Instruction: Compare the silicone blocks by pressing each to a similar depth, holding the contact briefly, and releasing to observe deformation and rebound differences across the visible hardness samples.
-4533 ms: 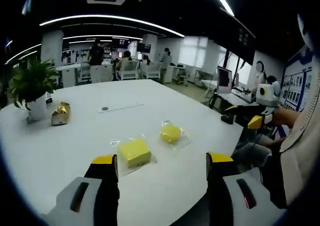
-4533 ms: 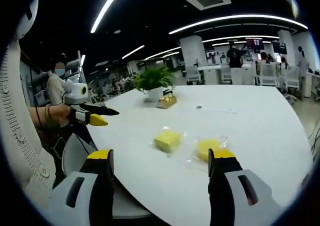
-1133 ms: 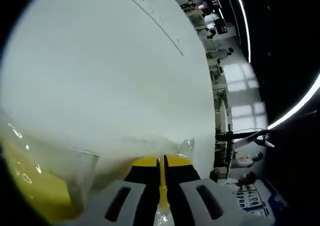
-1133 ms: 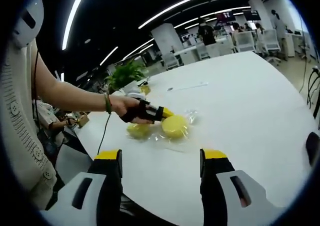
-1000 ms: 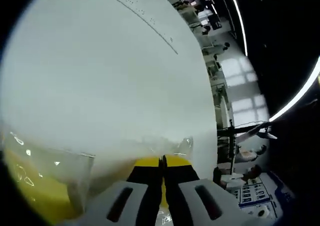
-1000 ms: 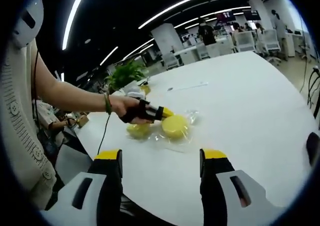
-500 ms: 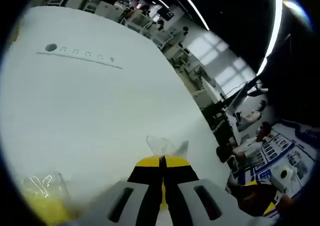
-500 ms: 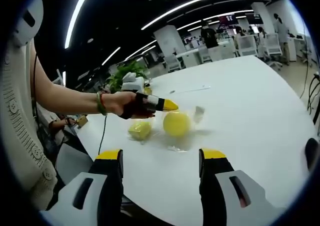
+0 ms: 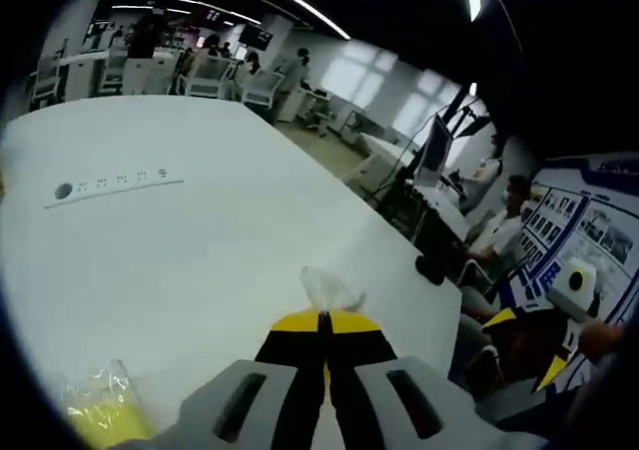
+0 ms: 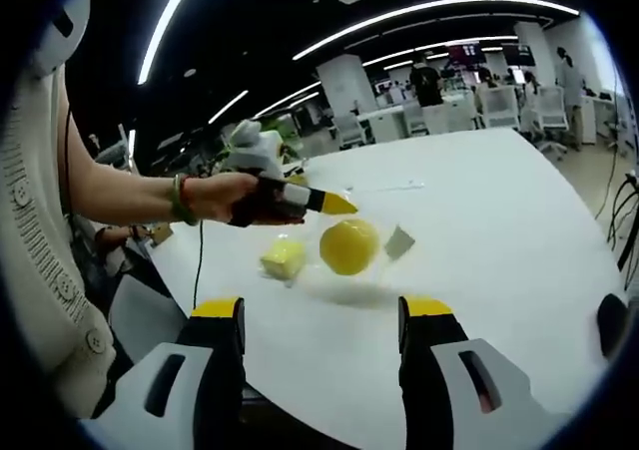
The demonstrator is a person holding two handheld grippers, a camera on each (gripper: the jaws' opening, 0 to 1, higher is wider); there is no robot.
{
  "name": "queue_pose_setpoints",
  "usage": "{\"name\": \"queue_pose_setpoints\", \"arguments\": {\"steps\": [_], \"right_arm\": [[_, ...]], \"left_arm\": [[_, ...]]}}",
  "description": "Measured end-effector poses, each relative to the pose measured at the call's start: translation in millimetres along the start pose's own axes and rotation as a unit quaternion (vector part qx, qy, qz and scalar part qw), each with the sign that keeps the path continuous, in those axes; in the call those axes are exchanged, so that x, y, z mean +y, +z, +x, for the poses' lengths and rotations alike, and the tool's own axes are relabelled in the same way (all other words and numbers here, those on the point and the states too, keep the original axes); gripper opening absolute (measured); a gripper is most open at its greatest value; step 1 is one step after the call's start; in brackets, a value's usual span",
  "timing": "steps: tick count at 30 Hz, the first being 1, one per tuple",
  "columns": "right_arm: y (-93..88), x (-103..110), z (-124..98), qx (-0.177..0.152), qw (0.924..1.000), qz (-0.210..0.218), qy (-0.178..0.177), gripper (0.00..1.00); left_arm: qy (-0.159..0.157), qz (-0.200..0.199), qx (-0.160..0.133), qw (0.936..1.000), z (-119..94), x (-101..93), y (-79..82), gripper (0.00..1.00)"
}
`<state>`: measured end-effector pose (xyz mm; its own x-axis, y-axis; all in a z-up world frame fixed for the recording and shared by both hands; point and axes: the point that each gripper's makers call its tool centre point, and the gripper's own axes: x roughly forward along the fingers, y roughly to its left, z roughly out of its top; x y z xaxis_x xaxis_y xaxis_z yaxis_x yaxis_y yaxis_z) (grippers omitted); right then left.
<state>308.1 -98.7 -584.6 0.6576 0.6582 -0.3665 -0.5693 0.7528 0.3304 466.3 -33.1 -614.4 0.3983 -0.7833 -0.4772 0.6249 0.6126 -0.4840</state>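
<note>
In the right gripper view, a round yellow silicone block [image 10: 348, 247] in a clear bag hangs just above the white table [image 10: 499, 201]. My left gripper [image 10: 334, 206], held by a hand, is shut on the bag's upper edge. A square yellow block [image 10: 283, 258] in its own wrap lies on the table to its left. In the left gripper view, my left gripper [image 9: 321, 322] is shut with a tuft of clear bag [image 9: 327, 290] poking out past the tips. A wrapped yellow block [image 9: 100, 415] sits low at the left; which one, I cannot tell. My right gripper [image 10: 321, 312] stands open, nearer than both blocks.
A thin strip with a round cap [image 9: 110, 184] lies farther along the table. The table's rounded edge [image 9: 409, 260] falls away on the right, with a seated person [image 9: 499, 235] and monitors beyond. Desks and chairs fill the far room.
My left gripper has risen with the bag, lifting the round block off the table. The left gripper view has tilted up toward the room. My right gripper has stayed open and still.
</note>
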Motion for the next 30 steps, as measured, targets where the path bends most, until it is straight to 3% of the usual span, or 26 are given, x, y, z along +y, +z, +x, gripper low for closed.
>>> {"name": "queue_pose_setpoints", "arguments": {"steps": [7,11,20,30], "right_arm": [[7.3,5.9,-1.1,-0.003,0.9997,-0.025,-0.004,0.60],[11.2,11.8,-0.4,0.000,0.9989,-0.047,-0.005,0.63],[26.0,24.1,3.6,-0.005,0.9969,-0.078,0.007,0.64],[37.5,42.1,19.2,0.000,0.9931,-0.113,0.031,0.66]], "left_arm": [[-0.015,0.060,0.012,0.9980,-22.2,-18.7,0.6,0.00],[-0.020,0.075,0.016,0.9969,-37.1,-27.2,1.0,0.00],[-0.031,0.092,-0.008,0.9953,-79.2,-46.8,14.6,0.00],[-0.025,0.116,-0.029,0.9925,-117.7,-54.0,22.7,0.00]]}}
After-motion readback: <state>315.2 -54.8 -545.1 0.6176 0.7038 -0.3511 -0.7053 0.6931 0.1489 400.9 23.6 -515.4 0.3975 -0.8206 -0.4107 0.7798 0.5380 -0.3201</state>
